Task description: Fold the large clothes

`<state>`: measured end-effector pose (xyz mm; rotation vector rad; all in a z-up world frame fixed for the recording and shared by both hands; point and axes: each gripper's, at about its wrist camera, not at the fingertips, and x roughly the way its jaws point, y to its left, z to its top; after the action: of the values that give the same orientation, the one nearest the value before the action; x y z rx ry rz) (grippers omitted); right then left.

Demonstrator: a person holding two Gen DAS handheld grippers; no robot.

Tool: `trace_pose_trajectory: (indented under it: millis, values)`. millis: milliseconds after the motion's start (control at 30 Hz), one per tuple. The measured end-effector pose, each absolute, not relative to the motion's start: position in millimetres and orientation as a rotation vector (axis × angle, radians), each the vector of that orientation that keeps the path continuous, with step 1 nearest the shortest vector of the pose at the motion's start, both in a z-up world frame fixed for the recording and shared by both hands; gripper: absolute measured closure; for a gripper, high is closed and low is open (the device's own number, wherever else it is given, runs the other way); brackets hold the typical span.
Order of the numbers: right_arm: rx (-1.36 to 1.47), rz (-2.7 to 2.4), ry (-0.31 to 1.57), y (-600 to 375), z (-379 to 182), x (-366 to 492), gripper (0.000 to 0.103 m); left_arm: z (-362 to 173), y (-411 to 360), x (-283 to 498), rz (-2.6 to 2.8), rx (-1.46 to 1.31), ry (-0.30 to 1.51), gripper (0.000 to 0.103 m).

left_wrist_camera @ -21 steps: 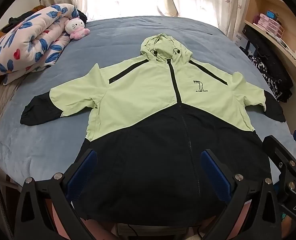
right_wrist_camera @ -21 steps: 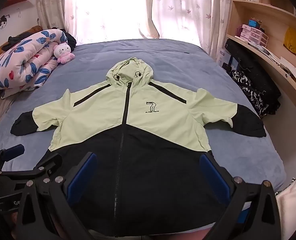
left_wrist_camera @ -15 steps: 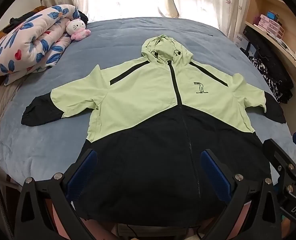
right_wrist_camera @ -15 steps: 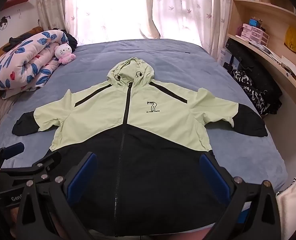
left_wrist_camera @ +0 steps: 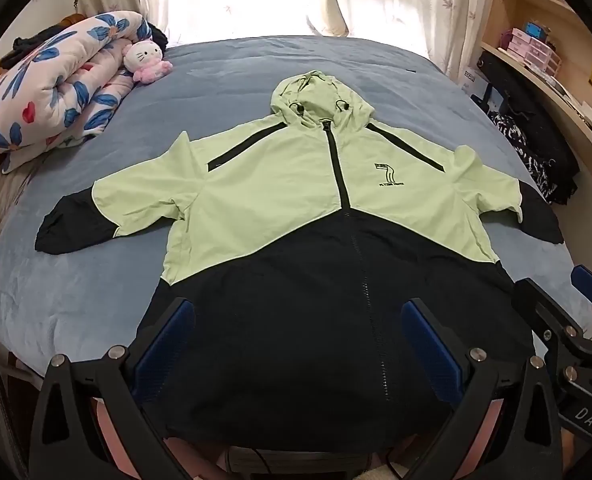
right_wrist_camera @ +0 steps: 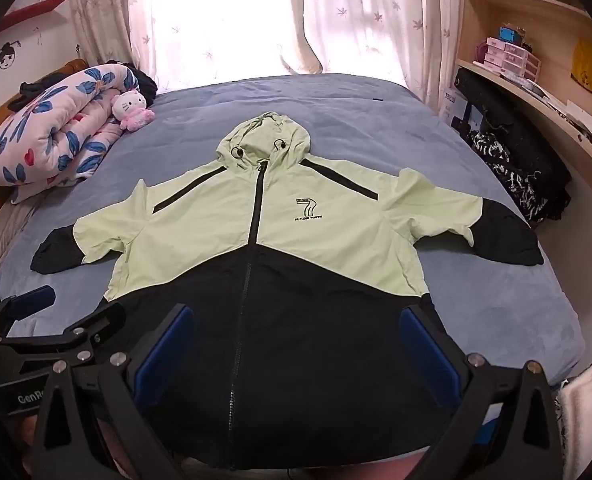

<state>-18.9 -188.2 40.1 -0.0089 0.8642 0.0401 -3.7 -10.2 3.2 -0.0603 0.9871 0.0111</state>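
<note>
Both cams a bit nearer jacket [left_wrist_camera: 328, 248] on bed [left_wrist_camera: 224, 92]; 2 grippers [left_wrist_camera: 298, 344] [right_wrist_camera: 298, 340] wide open, empty.

This place is a bedroom in a home. A wide bed [right_wrist_camera: 376, 128] with a grey-blue cover fills most of the room. At its far left lies a rolled quilt [right_wrist_camera: 52, 140] with blue and red flowers, and a pink and white plush cat [right_wrist_camera: 130, 110] leans against it. Behind the bed, a bright window is covered by thin curtains [right_wrist_camera: 336, 12] with a leaf pattern. On the right stands a light wooden shelf unit [right_wrist_camera: 536, 12] with books and small pink drawer boxes [right_wrist_camera: 508, 58]. Dark clothes [right_wrist_camera: 512, 160] are piled below it. A small drawing of a face [right_wrist_camera: 7, 56] is on the left wall.
</note>
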Motion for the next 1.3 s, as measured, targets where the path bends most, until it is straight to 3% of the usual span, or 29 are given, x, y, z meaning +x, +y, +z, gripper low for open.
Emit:
trace_pose_trajectory:
  millis: [1300]
  values:
    - [0.009,0.059,0.892,-195.3,15.7,-18.9,0.0,-1.3,-14.7,-7.3,0.018,-0.074,0.986,0.001]
